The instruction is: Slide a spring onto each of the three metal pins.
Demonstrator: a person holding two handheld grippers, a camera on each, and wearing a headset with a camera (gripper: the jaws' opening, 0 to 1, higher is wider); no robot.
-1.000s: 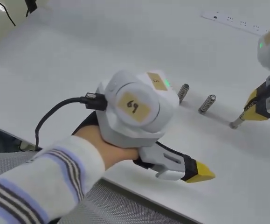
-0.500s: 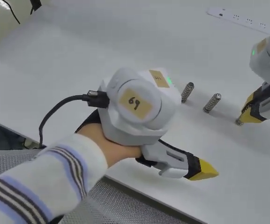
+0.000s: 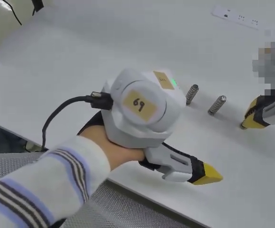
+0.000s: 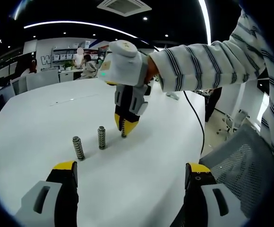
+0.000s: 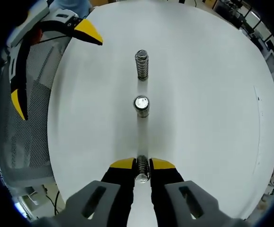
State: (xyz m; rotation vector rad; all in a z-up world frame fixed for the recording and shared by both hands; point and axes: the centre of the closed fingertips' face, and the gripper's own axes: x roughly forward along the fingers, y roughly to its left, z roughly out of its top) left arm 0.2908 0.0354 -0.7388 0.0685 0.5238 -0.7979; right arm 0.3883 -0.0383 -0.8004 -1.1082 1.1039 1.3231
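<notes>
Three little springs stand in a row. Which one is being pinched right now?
The end spring, nearest the right gripper: it sits between that gripper's yellow-tipped fingers. The middle spring and far spring stand free.

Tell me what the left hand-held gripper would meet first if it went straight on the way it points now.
Probably the right hand-held gripper, which is shut on a spring almost dead ahead; depth is unclear.

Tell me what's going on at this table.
A person works at a white table with a tool in each hand. The right tool is shut on a spring at the pin nearest it. The other two pins already carry springs. The left tool is open and holds nothing.
</notes>
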